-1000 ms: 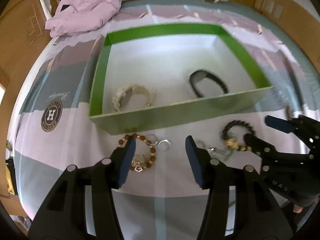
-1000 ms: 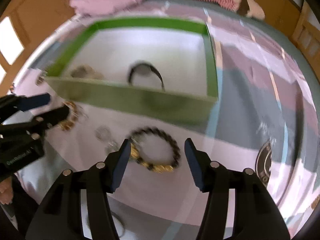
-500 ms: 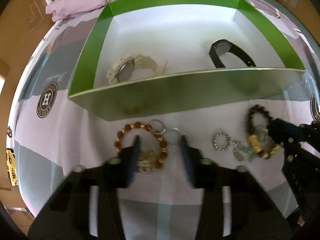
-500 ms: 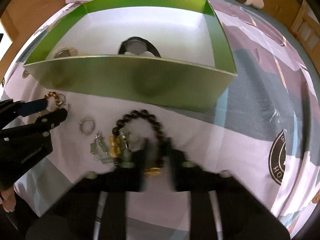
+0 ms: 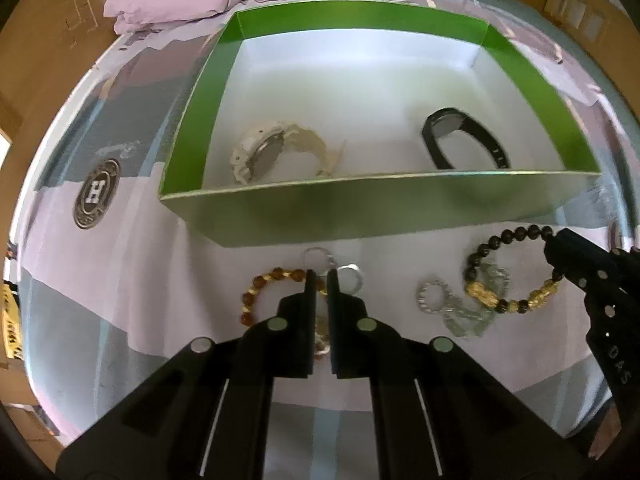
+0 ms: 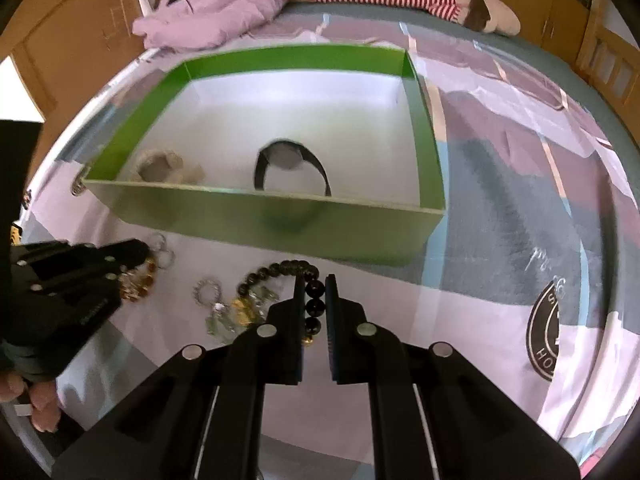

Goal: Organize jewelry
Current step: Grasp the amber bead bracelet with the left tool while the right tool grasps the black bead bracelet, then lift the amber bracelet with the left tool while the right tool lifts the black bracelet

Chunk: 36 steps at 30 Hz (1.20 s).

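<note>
Beads sit pinched in both tongs: the left gripper (image 5: pixel 321 280) clamps the amber bracelet (image 5: pixel 260 288), the right gripper (image 6: pixel 311 295) the black bead bracelet (image 6: pixel 280 270), likely for lifting into the green box (image 5: pixel 360 208) just ahead. Its near wall blocks the way; two watches lie beyond, loose rings (image 5: pixel 352 274) beside.
</note>
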### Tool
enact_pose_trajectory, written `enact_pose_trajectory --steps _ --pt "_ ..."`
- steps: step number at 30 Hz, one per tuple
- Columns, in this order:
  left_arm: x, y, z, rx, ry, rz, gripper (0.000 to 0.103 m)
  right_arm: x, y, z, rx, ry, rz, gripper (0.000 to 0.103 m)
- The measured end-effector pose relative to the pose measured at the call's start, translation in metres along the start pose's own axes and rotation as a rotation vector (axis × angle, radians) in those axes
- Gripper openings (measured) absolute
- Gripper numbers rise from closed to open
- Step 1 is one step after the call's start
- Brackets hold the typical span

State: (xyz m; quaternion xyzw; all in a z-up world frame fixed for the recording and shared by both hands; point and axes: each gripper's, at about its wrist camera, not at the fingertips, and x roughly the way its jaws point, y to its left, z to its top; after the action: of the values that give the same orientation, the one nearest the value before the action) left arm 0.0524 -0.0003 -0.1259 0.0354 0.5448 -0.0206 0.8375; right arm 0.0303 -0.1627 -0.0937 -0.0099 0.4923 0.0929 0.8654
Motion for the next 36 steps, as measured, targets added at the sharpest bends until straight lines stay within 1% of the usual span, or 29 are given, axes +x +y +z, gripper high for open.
enact_pose_trajectory --steps 2,6,9,13,18,19,25,27,28,29,31,32,34,36 --pt "-0.008 -0.003 -0.001 0.000 -0.018 -0.023 0.005 -0.006 -0.003 0.001 0.010 -0.022 0.003 0.009" --pt "-0.025 -0.009 -0.004 0.024 -0.076 -0.029 0.005 -0.017 -0.011 0.002 0.040 -0.053 0.020 0.009" --pt "-0.031 -0.012 -0.006 0.039 -0.087 -0.044 0.005 -0.025 -0.012 0.004 0.046 -0.080 0.037 0.009" --pt "-0.025 -0.013 -0.008 0.045 -0.066 -0.036 0.006 -0.024 -0.010 0.007 0.032 -0.072 0.029 0.009" --pt "-0.009 0.002 -0.007 0.002 -0.003 -0.032 0.017 -0.026 -0.010 0.006 0.023 -0.065 0.030 0.009" --pt "-0.006 0.004 -0.006 -0.001 0.004 -0.033 0.021 -0.027 -0.010 0.005 0.019 -0.063 0.032 0.009" --pt "0.007 0.006 -0.009 0.002 0.033 -0.014 0.025 -0.027 -0.006 -0.002 -0.011 -0.033 0.059 0.009" --pt "0.010 0.001 -0.012 0.019 0.036 -0.005 0.025 -0.028 -0.005 -0.004 -0.022 -0.032 0.048 0.009" --pt "0.011 -0.001 -0.011 0.026 0.034 0.007 0.023 -0.028 -0.005 -0.005 -0.024 -0.033 0.041 0.009" --pt "0.011 -0.002 -0.011 0.029 0.030 0.012 0.018 -0.029 -0.007 -0.005 -0.018 -0.033 0.038 0.009" --pt "0.010 0.003 -0.008 0.021 0.028 -0.004 0.012 -0.029 -0.012 -0.004 0.000 -0.032 0.032 0.010" --pt "0.009 0.008 -0.006 0.004 0.031 -0.024 0.009 -0.029 -0.015 -0.003 0.015 -0.032 0.024 0.011" --pt "0.005 0.021 -0.001 -0.030 0.034 -0.040 0.008 -0.027 -0.021 -0.003 0.035 -0.027 0.011 0.016" --pt "0.000 0.037 0.004 -0.067 0.031 -0.057 0.008 -0.024 -0.025 -0.004 0.055 -0.013 0.004 0.016"
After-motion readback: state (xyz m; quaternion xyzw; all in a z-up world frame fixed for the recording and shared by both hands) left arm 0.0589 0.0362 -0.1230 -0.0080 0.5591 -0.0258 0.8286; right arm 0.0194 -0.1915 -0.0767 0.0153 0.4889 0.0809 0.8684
